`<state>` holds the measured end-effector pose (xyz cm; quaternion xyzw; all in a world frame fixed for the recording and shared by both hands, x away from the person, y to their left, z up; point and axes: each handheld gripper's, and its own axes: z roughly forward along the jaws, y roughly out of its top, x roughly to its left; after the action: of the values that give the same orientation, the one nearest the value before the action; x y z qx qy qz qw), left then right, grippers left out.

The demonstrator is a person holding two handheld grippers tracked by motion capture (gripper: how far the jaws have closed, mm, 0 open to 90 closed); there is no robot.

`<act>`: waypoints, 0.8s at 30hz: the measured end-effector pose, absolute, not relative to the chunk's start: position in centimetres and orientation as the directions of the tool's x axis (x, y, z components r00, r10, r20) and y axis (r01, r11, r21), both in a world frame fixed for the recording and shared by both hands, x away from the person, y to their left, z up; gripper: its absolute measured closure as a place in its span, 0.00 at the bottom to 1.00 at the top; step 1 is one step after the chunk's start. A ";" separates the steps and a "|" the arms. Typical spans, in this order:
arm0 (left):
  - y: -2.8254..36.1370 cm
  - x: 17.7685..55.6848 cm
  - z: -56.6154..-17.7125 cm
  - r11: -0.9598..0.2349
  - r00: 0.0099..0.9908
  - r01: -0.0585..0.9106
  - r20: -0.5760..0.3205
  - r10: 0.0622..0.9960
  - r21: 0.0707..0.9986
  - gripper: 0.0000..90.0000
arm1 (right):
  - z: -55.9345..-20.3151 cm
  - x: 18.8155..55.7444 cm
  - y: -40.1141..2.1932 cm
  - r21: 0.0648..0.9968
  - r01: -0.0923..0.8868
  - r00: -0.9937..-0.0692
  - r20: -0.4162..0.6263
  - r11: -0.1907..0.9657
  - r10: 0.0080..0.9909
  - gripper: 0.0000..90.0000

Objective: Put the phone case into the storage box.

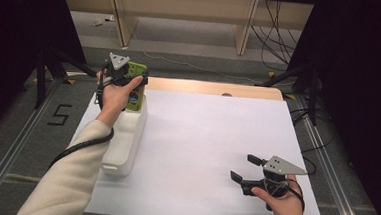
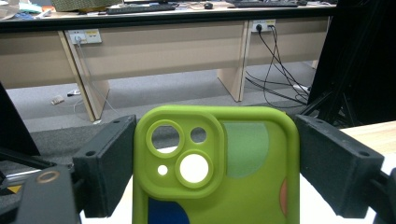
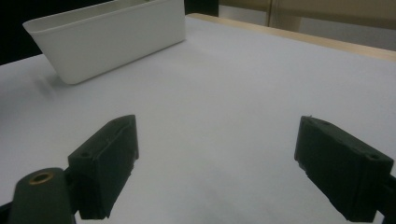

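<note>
1. Left claw (image 1: 132, 79) is clamped on the green case (image 2: 215, 168), up at ten o'clock over the white bin (image 1: 123, 143).
2. Right claw (image 1: 245, 168) stands apart at five o'clock above the surface (image 1: 200, 153).

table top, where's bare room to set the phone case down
Most of the white table is bare: the whole stretch between the white bin on the left and the right gripper near the front right. Crowded only at the far left, where the left gripper holds the green phone case over the bin.
</note>
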<state>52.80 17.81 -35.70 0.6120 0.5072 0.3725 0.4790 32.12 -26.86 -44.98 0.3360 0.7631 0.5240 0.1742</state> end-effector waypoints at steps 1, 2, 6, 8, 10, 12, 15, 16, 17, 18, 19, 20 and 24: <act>17.8 52.8 -35.7 -0.027 0.207 0.265 -0.030 0.978 0.964 0.18 | -45.0 32.1 -26.9 0.917 0.329 -0.714 0.086 0.225 0.695 0.16; 17.8 52.9 -35.8 -0.027 0.207 0.266 -0.030 0.978 0.964 0.18 | -45.0 32.1 -26.9 0.917 0.329 -0.714 0.085 0.225 0.695 0.16; 17.8 53.0 -35.9 -0.027 0.205 0.268 -0.030 0.978 0.963 0.18 | -45.0 32.1 -26.9 0.916 0.331 -0.714 0.086 0.227 0.695 0.16; 17.8 53.0 -35.9 -0.026 0.205 0.268 -0.031 0.978 0.963 0.18 | -45.0 32.1 -26.9 0.916 0.330 -0.714 0.084 0.228 0.695 0.16; 17.8 53.1 -35.9 -0.027 0.205 0.267 -0.030 0.978 0.963 0.18 | -45.0 32.1 -26.9 0.916 0.330 -0.715 0.085 0.228 0.694 0.16; 17.8 53.1 -35.9 -0.028 0.206 0.268 -0.029 0.978 0.963 0.18 | -45.0 32.2 -26.9 0.917 0.328 -0.715 0.085 0.225 0.693 0.16; 17.8 53.2 -35.9 -0.028 0.204 0.269 -0.028 0.979 0.963 0.18 | -45.0 32.1 -26.9 0.915 0.332 -0.715 0.085 0.229 0.694 0.16; 17.8 53.2 -35.9 -0.029 0.204 0.269 -0.028 0.979 0.963 0.18 | -45.0 32.1 -26.9 0.916 0.331 -0.715 0.085 0.229 0.694 0.16; 17.8 53.3 -35.9 -0.029 0.203 0.269 -0.027 0.979 0.963 0.18 | -45.0 32.1 -26.9 0.916 0.331 -0.715 0.085 0.228 0.694 0.16; 17.8 53.3 -35.9 -0.030 0.203 0.272 -0.027 0.979 0.962 0.18 | -45.0 32.1 -26.9 0.916 0.330 -0.715 0.085 0.228 0.694 0.16; 17.8 53.3 -35.9 -0.030 0.202 0.273 -0.026 0.979 0.962 0.18 | -45.0 32.1 -26.9 0.916 0.332 -0.715 0.086 0.228 0.694 0.16; 17.8 53.3 -36.0 -0.030 0.201 0.273 -0.026 0.979 0.962 0.18 | -45.0 32.1 -26.9 0.916 0.331 -0.715 0.086 0.228 0.693 0.16; 17.8 53.4 -36.0 -0.030 0.201 0.273 -0.027 0.979 0.961 0.18 | -45.0 32.1 -26.9 0.915 0.331 -0.716 0.086 0.228 0.693 0.16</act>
<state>53.45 17.83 -35.97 0.6134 0.5105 0.3725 0.4737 32.14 -26.89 -45.00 0.3351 0.7643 0.5231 0.1728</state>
